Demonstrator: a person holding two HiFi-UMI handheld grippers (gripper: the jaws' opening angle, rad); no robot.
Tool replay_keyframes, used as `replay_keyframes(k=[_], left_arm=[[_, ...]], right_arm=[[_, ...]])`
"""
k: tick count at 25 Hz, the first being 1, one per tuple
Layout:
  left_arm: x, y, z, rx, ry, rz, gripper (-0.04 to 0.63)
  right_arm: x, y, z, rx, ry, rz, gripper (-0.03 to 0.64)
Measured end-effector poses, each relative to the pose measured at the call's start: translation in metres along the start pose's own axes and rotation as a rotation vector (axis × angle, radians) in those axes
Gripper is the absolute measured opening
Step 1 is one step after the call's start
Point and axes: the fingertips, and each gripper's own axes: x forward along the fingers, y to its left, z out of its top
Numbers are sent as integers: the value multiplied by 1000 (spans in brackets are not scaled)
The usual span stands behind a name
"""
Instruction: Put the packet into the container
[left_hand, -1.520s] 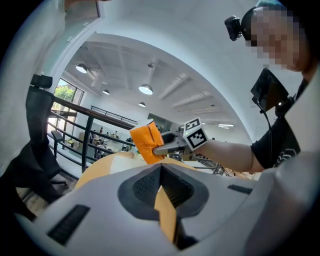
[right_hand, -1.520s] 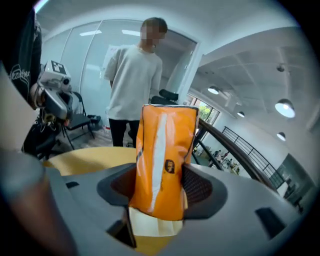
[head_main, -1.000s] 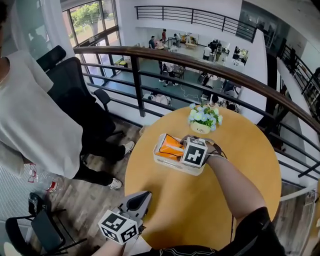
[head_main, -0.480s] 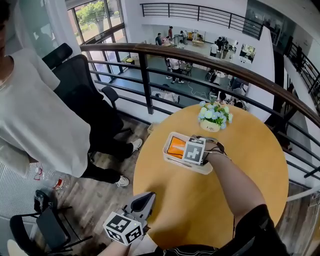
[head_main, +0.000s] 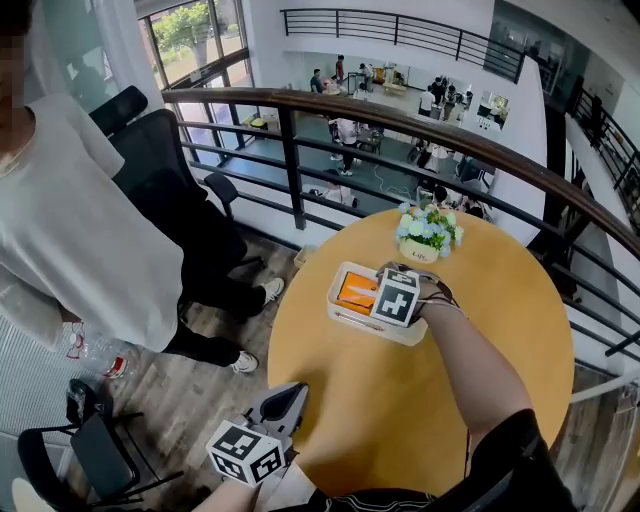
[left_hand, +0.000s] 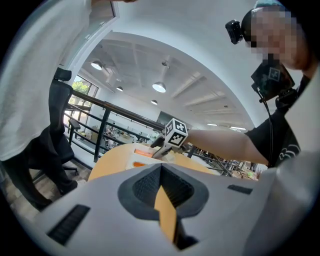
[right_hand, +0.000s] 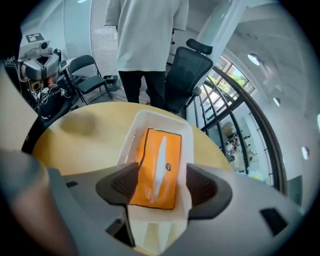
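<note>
An orange packet (right_hand: 157, 167) lies flat inside the white rectangular container (right_hand: 160, 116) on the round wooden table (head_main: 400, 400). My right gripper (right_hand: 157, 187) hovers over the container's near end. Its jaws are opening and stand on either side of the packet, with the pads off it. In the head view the packet (head_main: 355, 292) shows in the container (head_main: 345, 318), partly hidden by the marker cube of the right gripper (head_main: 378, 300). My left gripper (head_main: 283, 400) is held low at the table's near left edge, jaws together and empty, and it also shows in its own view (left_hand: 162, 187).
A pot of white and blue flowers (head_main: 427, 232) stands just beyond the container. A curved railing (head_main: 300, 110) runs behind the table. A person in a white shirt (head_main: 70, 220) stands at the left beside a black office chair (head_main: 160, 180). A folding chair (head_main: 90, 460) is at the lower left.
The packet was tilted in the container a second ago and now lies flat. The right gripper has drawn back a little toward me. The left gripper has stayed in place.
</note>
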Motion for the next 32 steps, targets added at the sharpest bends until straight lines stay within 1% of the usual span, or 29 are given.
replay_keyframes(k=[3, 6, 8, 10, 11, 13, 15, 17, 19, 24, 29, 32], left_arm=[[-1, -2, 2, 2, 5, -5, 6], [-1, -2, 4, 8, 7, -11, 6], [-1, -3, 7, 16, 4, -20, 6], [1, -7, 11, 25, 0, -33, 6], [2, -9, 12, 30, -2, -41, 6], [4, -15, 17, 40, -6, -60, 6], [6, -23, 21, 56, -9, -84, 6], [8, -32, 22, 78, -10, -113, 6], [10, -44, 22, 103, -4, -145, 6], [6, -78, 29, 165, -11, -221, 6], [-10, -104, 35, 223, -25, -274, 6], [-19, -117, 39, 249, -40, -304, 6]], right_arm=[[-18, -10, 7, 33, -65, -60, 290], [-41, -15, 14, 124, -176, -103, 290], [-59, -10, 20, 189, -271, -108, 288], [-81, 2, 25, 248, -369, -92, 285], [-94, 11, 28, 264, -416, -94, 263], [-120, 29, 33, 273, -498, -132, 170], [-144, 50, 35, 291, -577, -175, 63], [-163, 75, 35, 339, -653, -178, 13], [-175, 102, 32, 382, -700, -178, 6], [-210, 154, 20, 467, -784, -225, 6], [-242, 188, 6, 574, -874, -258, 5], [-256, 202, 1, 650, -942, -258, 5]])
